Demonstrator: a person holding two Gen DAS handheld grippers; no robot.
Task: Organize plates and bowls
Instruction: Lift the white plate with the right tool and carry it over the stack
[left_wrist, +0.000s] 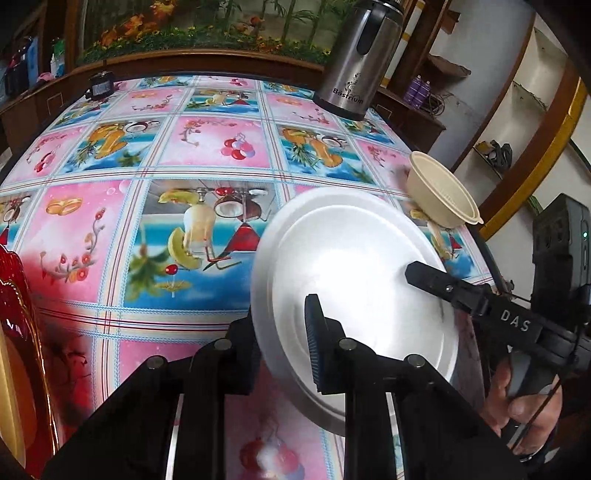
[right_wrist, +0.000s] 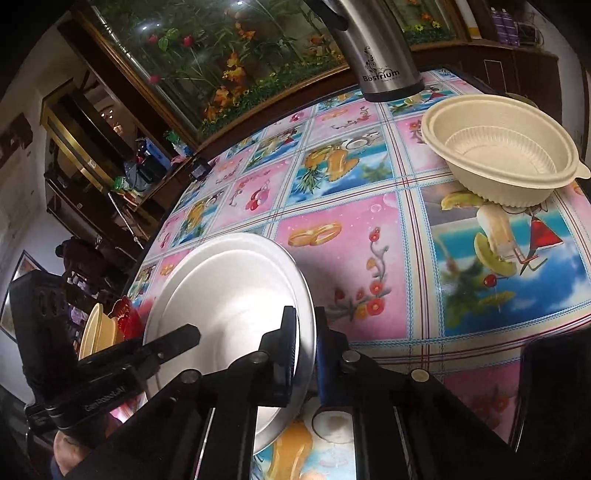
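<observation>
Currently both sets of fingers pinch the white plate (left_wrist: 354, 295) at opposite rims, tilted above the worktop (left_wrist: 147, 206). The cream bowl (right_wrist: 506, 147) waits beyond the right gripper (right_wrist: 304, 347), well apart; stacking appears hardly begun.

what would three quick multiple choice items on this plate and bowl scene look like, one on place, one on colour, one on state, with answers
1. Where does the steel flask stand?
A. at the far edge of the table
B. inside the bowl
C. on the plate

2. What colour is the bowl?
A. red
B. cream
C. blue

3. How is the white plate held?
A. lying flat, untouched
B. gripped by one tool only
C. tilted, with both tools clamped on its rim

Answers: 1 A, it stands on the tablecloth by the far edge; 2 B, its ribbed wall is pale cream; 3 C, the left tool and the right tool each pinch the rim from opposite sides.
</observation>
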